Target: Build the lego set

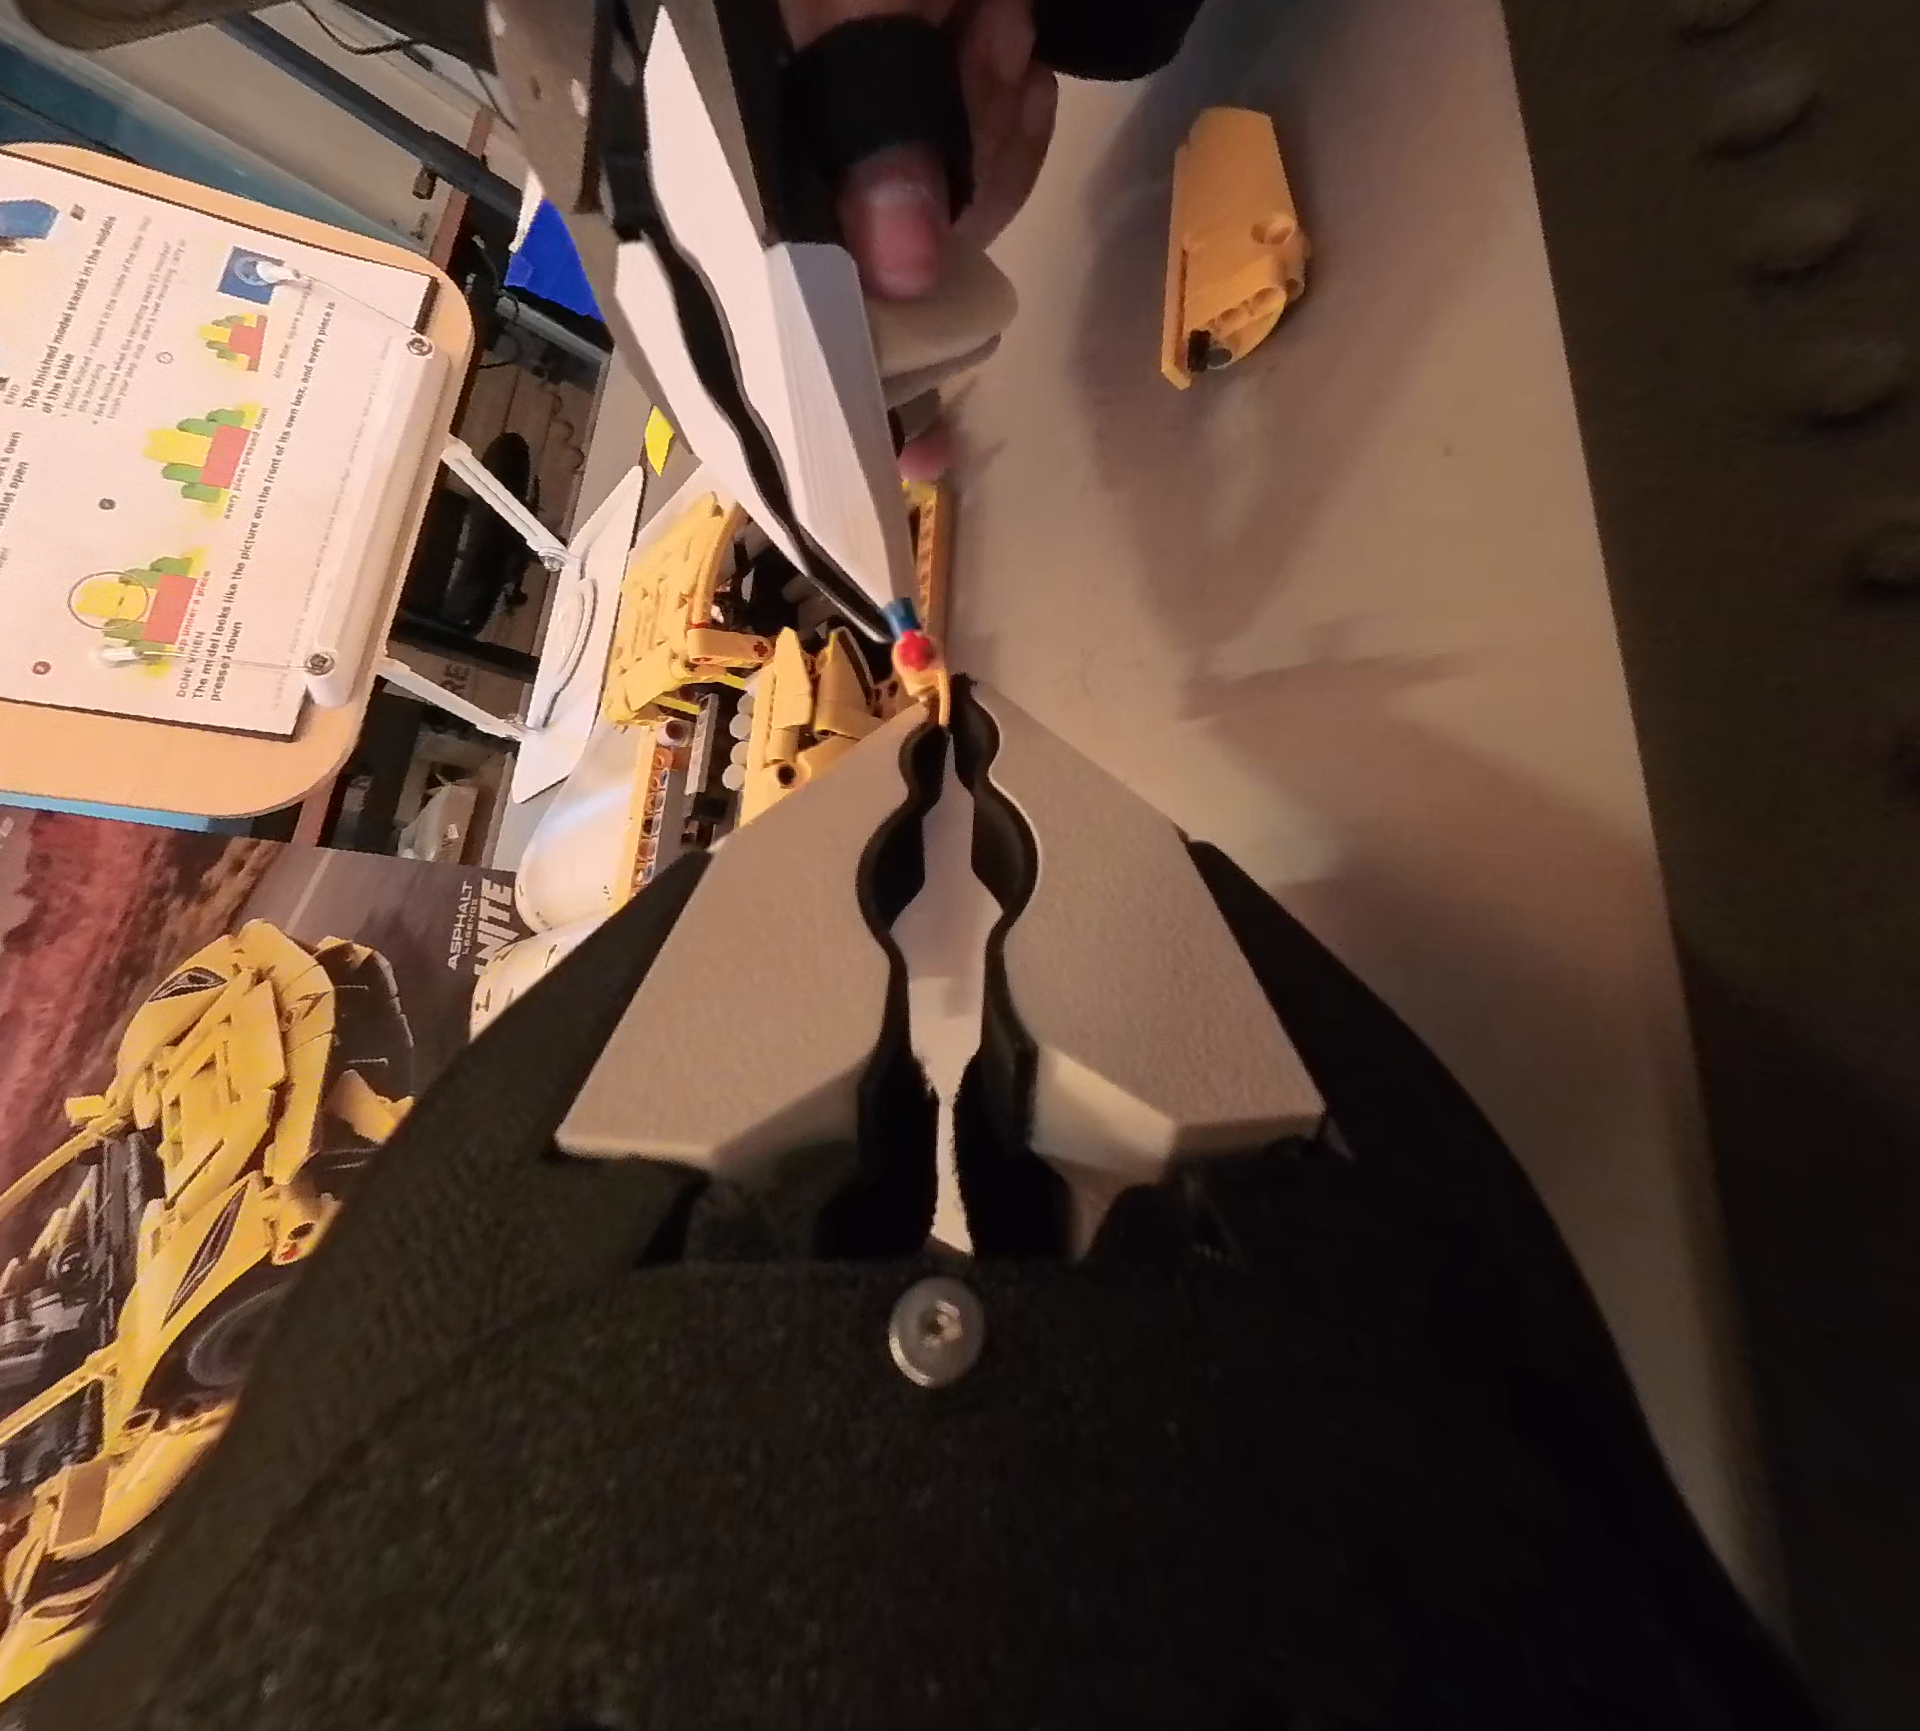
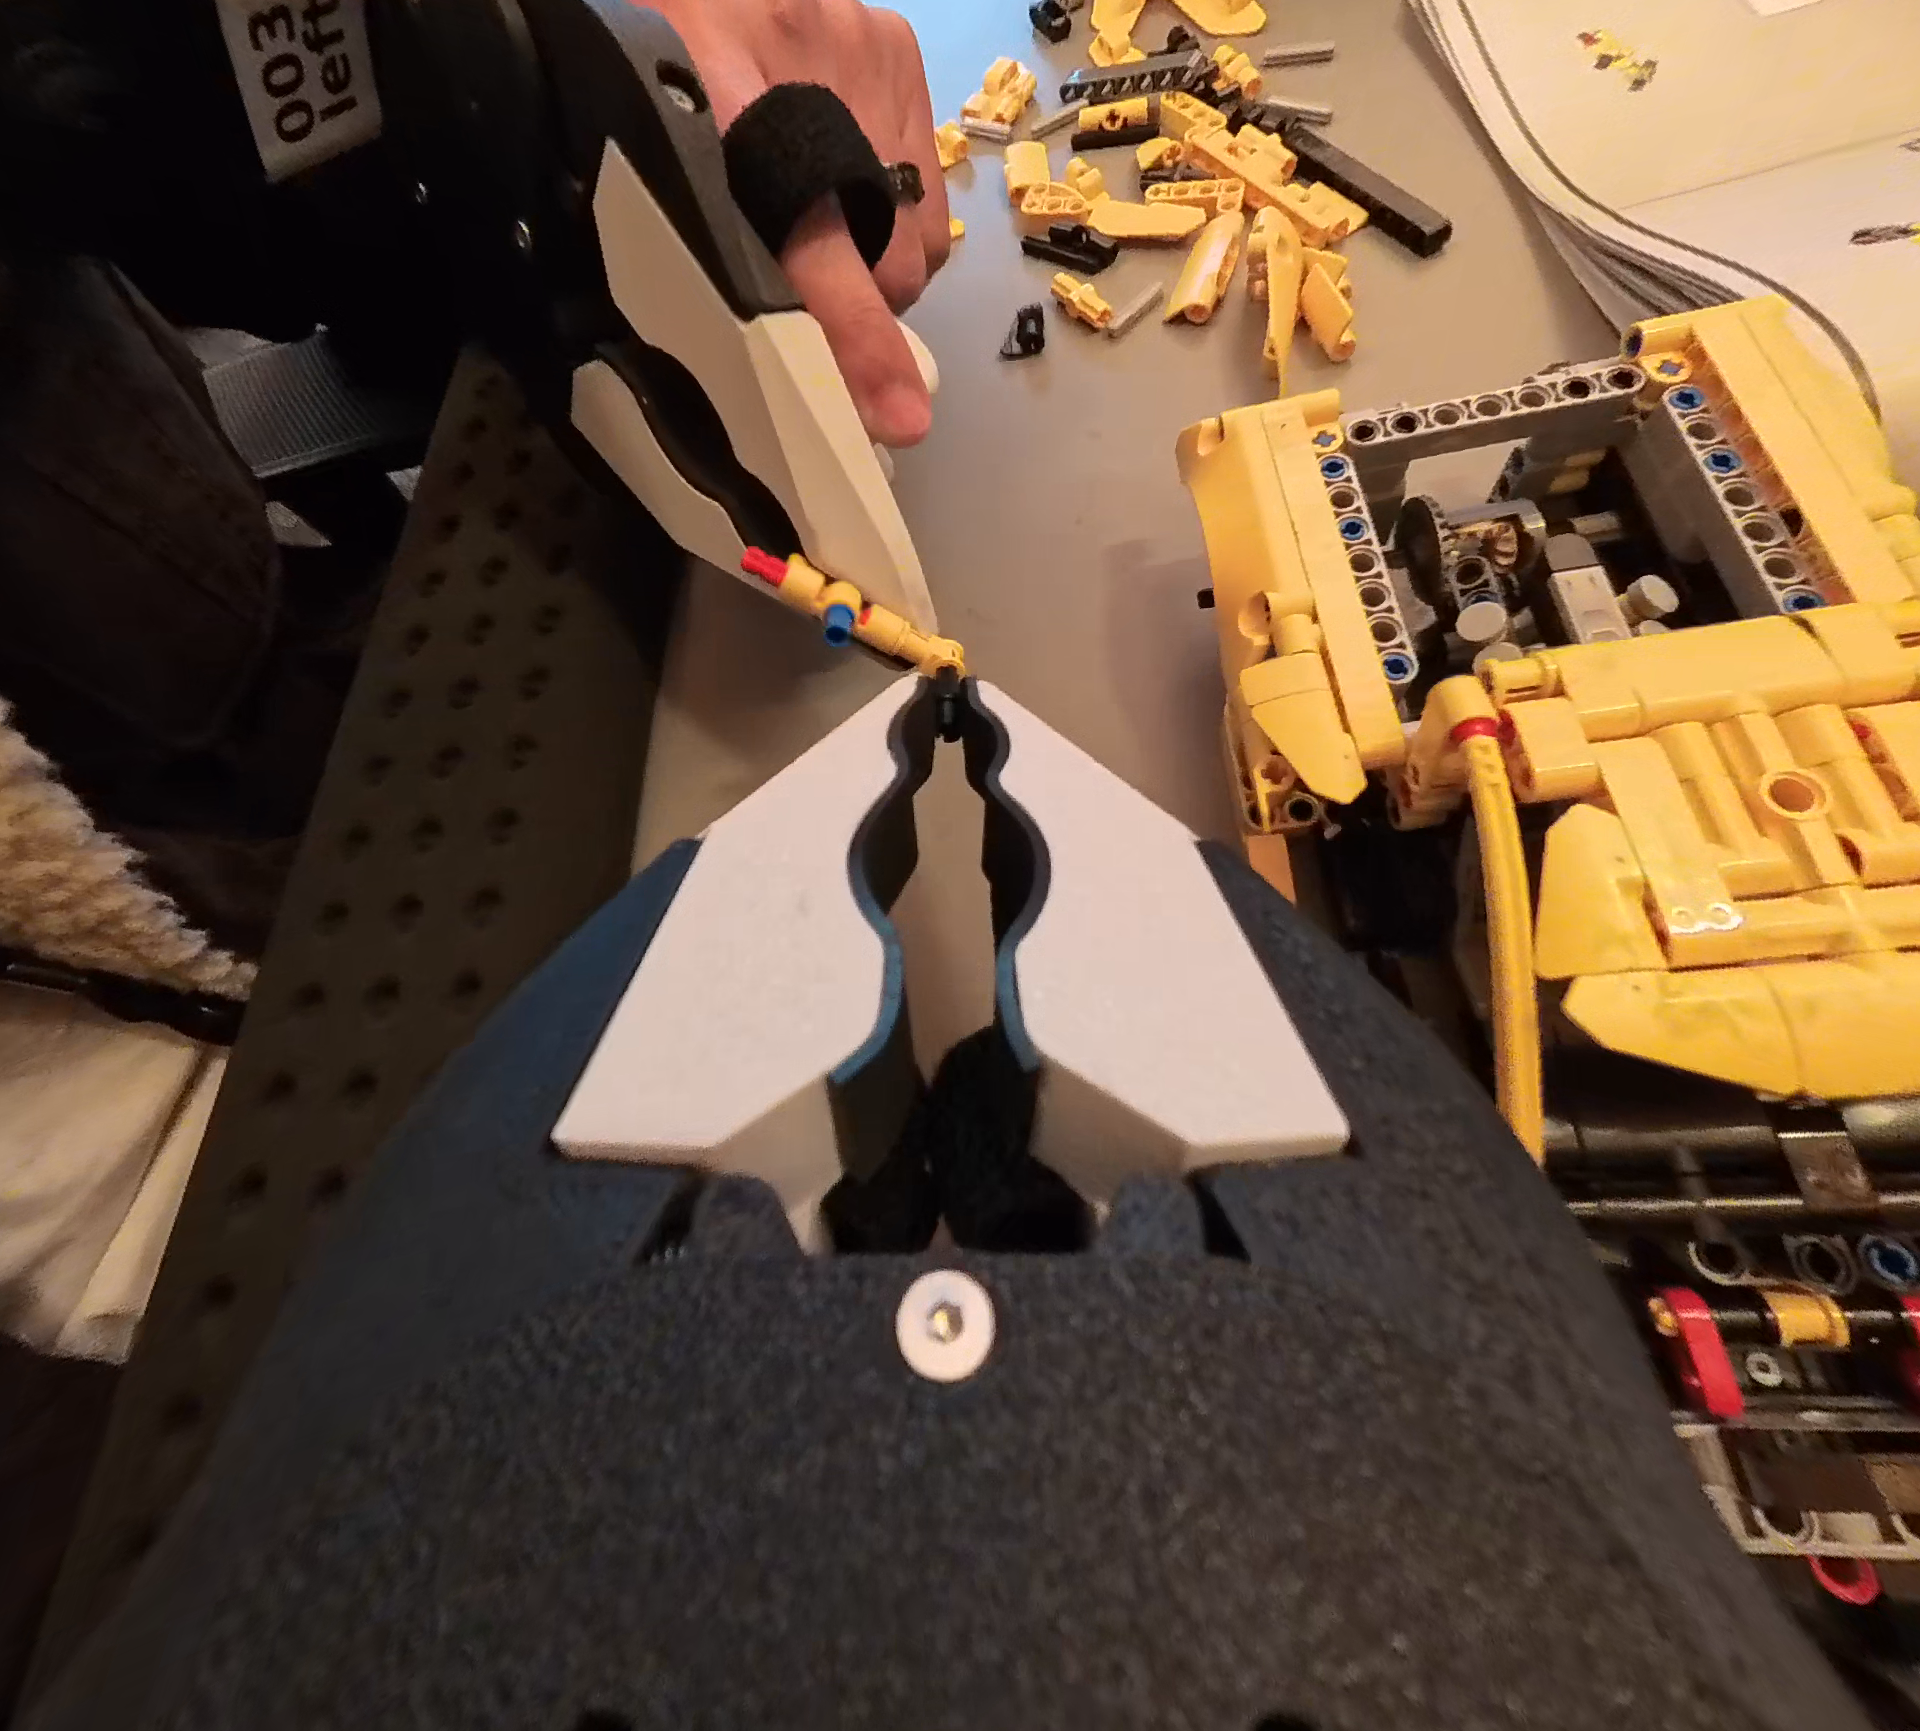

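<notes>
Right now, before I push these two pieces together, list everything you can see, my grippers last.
Small sub-assembly: one, yellow with red and blue pins, held in the air.
Black pin: one, at the right gripper's tips, touching the sub-assembly's end.
Car model: one, yellow and grey, part built, on the table's right.
Loose parts: a pile, yellow, black, grey, far side.
Curved panel: one, yellow, alone on the table.
Instruction booklet: one, white, open, far right.
Box picture: one, yellow car.
Instruction sheet on stand: one, white.
Left gripper: shut on the sub-assembly.
Right gripper: shut on the pin.
</notes>
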The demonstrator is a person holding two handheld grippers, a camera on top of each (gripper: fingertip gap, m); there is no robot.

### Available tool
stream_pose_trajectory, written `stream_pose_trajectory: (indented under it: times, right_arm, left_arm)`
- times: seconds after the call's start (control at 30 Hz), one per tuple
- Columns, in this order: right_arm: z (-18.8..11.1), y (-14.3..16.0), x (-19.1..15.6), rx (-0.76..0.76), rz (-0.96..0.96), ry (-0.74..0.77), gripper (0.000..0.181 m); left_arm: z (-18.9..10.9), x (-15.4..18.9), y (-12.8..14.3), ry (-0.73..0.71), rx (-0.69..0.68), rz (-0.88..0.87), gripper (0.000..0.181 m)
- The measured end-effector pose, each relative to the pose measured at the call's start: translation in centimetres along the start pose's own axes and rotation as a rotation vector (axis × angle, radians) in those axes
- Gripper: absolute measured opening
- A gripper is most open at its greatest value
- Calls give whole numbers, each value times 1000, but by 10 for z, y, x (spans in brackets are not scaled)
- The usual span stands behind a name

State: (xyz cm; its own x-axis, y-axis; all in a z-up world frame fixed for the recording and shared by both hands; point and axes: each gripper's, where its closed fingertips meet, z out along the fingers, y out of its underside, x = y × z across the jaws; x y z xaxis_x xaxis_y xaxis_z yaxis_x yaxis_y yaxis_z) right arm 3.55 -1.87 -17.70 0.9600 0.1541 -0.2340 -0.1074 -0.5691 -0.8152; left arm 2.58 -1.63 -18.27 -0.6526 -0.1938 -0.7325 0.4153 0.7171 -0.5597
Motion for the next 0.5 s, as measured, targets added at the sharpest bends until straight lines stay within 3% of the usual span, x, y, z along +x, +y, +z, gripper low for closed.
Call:
stream_pose_trajectory:
  times: [0.1,0.2,0.37,0.5]
  right_arm:
    - [-14,-16,-8,126,8,-76,5]
    - [-36,-38,-23,297,120,-275,17]
    - [-30,-27,-42,243,237,-519,35]
    - [-36,-35,-59,281,308,-705,29]
  left_arm:
    - [-6,-13,-13,-66,84,-19,0]
    - [-14,-24,-28,-155,171,42,0]
    - [-23,-24,-49,-180,300,73,0]
    - [-26,-19,-60,-169,357,76,0]
